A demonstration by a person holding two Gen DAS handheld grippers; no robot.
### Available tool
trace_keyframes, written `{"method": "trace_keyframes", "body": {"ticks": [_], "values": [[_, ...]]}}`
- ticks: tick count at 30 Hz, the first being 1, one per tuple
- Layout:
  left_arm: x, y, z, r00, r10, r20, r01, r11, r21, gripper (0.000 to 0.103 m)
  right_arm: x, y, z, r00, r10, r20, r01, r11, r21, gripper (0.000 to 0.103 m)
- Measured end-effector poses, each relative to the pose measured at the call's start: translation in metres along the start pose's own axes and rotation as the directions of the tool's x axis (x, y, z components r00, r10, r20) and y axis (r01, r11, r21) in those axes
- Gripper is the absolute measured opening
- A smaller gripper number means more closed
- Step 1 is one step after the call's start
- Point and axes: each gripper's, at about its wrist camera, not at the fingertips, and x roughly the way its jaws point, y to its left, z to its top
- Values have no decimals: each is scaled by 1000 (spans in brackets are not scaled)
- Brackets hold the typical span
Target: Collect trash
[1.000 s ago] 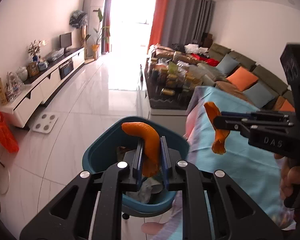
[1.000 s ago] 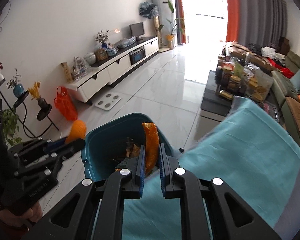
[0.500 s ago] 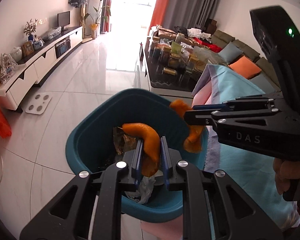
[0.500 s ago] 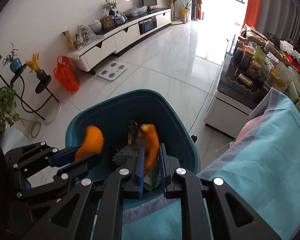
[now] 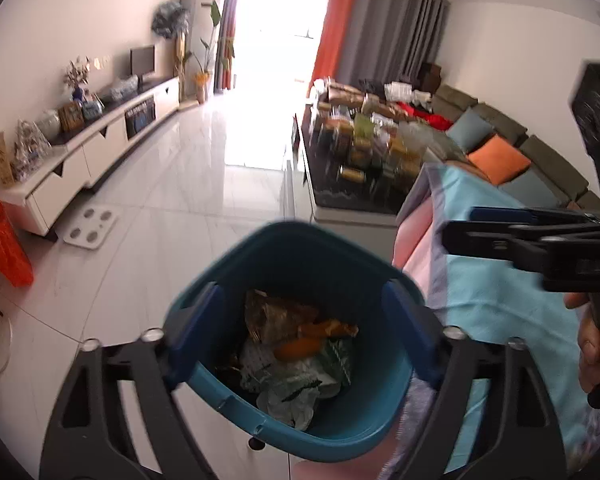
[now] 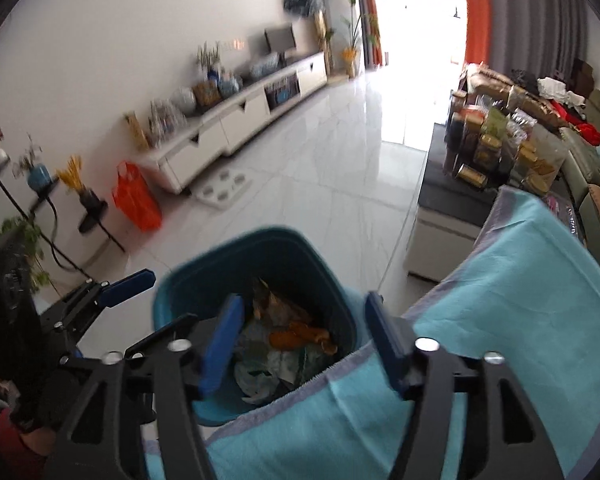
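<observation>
Both claws, the left gripper (image 5: 300, 332) and the right gripper (image 6: 304, 340), have just sprung wide apart and pinch nothing. Directly below and between their fingers lie two orange peels (image 5: 300, 346) on crumpled wrappers inside the teal bin (image 5: 236, 256). Right of the bin hangs a light-blue cloth (image 6: 520, 300).

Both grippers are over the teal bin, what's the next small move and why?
Probably lift both away from the bin and back toward the blue cloth. The left gripper and right gripper have just been opening, nothing sits between their jaws, and orange peel lies on the trash inside.
</observation>
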Motion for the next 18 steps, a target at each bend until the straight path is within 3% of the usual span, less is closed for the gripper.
{"method": "trace_keyframes", "body": {"ticks": [1,4,11,15,18], "values": [[-10,-1,3,999,4,34,-4,1000,-5,97,-18,-5,-4,999,-8,40,7,1000,14,83],[-38,-7,10,994,-8,105,8,1000,7,97,-53,-20,-16,992,-42,117,35,998,59,96],[-84,-49,27,977,-85,196,75,996,58,97,-131,-66,-59,953,-180,244,133,972,195,96],[-104,-88,30,962,-155,223,130,984,124,98,-170,-82,-84,921,-270,281,206,949,238,96],[-114,-114,30,955,-193,226,159,975,157,98,-201,-87,-107,884,-343,317,260,925,275,96]]}}
